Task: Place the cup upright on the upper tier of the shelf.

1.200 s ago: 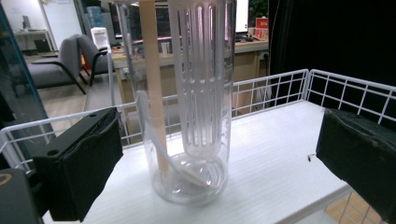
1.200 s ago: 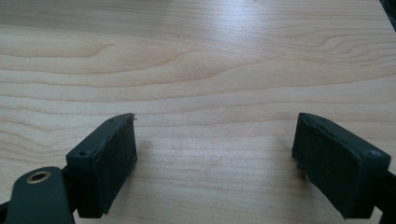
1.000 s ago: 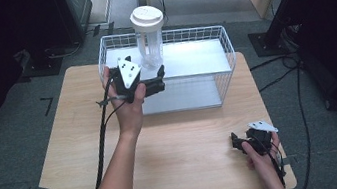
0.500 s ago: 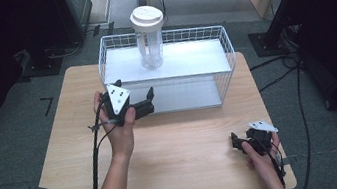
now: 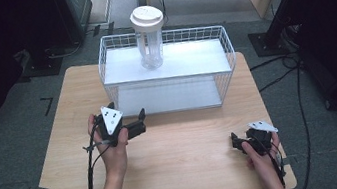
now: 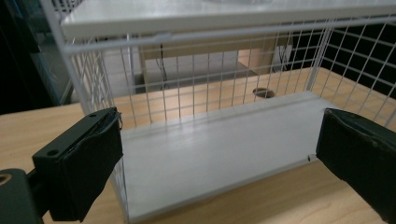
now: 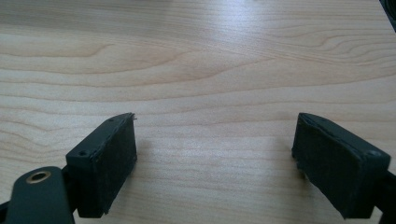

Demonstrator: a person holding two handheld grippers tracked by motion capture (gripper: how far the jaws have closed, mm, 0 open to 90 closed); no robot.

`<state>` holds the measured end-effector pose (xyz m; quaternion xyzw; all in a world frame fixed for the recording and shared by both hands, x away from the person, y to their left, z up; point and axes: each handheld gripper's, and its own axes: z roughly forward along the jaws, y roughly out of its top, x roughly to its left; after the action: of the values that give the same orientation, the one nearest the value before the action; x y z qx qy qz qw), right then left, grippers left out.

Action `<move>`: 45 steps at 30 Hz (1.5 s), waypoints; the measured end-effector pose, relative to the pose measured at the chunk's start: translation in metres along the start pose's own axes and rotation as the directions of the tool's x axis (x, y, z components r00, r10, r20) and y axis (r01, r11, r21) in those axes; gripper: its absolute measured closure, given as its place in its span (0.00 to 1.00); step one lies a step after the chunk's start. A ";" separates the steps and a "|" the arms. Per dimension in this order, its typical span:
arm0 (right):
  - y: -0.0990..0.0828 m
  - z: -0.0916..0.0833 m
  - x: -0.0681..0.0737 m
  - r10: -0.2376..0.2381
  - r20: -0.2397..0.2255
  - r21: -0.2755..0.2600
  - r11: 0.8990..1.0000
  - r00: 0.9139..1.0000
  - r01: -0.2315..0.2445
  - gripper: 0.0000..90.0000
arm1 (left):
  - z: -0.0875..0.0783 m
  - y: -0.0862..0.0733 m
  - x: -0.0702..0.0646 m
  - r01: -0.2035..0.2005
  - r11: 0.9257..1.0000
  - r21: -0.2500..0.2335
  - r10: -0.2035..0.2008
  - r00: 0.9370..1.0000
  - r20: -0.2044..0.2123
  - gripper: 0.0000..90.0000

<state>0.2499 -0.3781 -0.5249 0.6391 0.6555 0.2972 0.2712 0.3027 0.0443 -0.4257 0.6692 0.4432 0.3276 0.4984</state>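
A clear ribbed tumbler with a white lid [image 5: 149,36] stands upright on the top shelf of a white wire rack [image 5: 221,53] at the back of the wooden table [image 5: 186,157]. My left gripper [image 5: 127,110] hovers just in front of the rack's lower left corner. It is open and holds nothing. In the left gripper view the gripper [image 6: 219,158] faces the bare lower shelf [image 6: 219,140]. My right gripper [image 5: 234,141] rests low near the table's front right corner. It too is open, and in the right gripper view this gripper [image 7: 215,154] has bare wood between its jaws.
The rack spans the back half of the table. A round hole [image 6: 264,92] in the tabletop shows behind it through the wire. Cables [image 5: 296,85] run over the grey floor at the right. Dark furniture [image 5: 63,14] stands beyond the table's far left.
My left gripper has drawn back from the tumbler on the top shelf, down and toward the person. The tumbler stays where it stood. The right gripper has not moved.
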 end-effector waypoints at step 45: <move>0.000 0.000 0.000 0.002 0.003 0.000 1.000 1.000 -0.002 0.15 | -0.059 -0.114 0.113 0.106 0.870 0.482 -0.009 0.980 -0.198 0.01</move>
<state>0.2498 -0.3778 -0.5249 0.6400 0.6546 0.2966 0.2718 0.2652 0.1831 -0.5180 0.7258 0.5768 0.2518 0.2777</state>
